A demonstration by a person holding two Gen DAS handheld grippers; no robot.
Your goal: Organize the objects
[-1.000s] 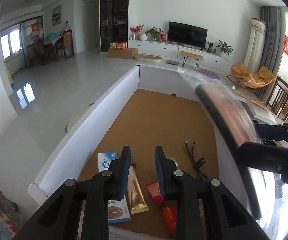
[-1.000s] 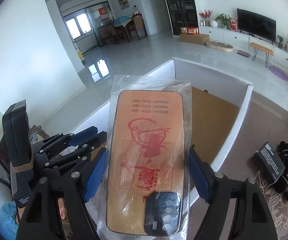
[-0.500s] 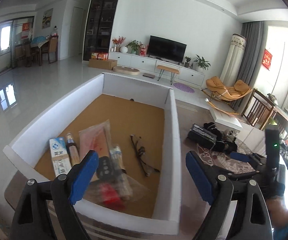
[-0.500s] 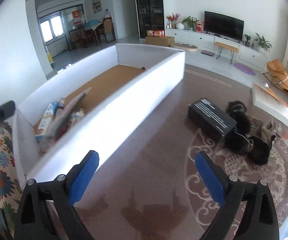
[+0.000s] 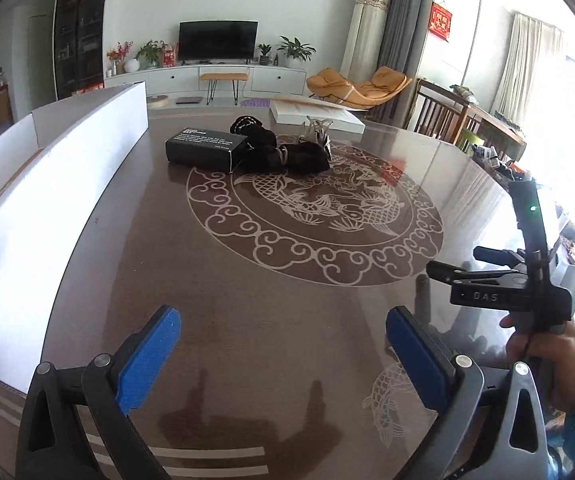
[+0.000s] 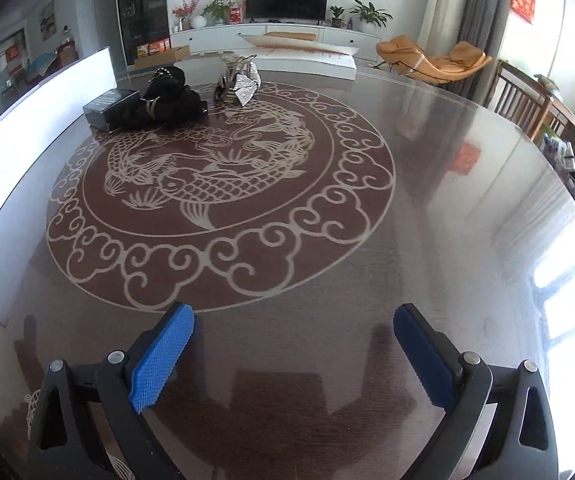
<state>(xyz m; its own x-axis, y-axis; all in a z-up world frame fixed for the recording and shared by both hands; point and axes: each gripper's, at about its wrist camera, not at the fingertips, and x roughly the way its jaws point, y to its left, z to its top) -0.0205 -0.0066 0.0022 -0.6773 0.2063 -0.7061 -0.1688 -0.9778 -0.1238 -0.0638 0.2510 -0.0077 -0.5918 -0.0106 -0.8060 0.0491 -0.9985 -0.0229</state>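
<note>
Both the left gripper (image 5: 283, 338) and right gripper (image 6: 293, 334) have just been opened wide; nothing is held. "DAS" is read on the right gripper. The black box (image 5: 205, 149), lettering illegible, lies on the counter (image 5: 247, 320) beside the white tray (image 5: 47, 184).

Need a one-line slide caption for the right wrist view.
Open right gripper over patterned table, facing black box, dark bundle and silver bag.

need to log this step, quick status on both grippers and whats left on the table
Left gripper open, empty; right gripper open, empty, jaws just opened. Black box, black bundle, silver item still on table. Path clear.
</note>
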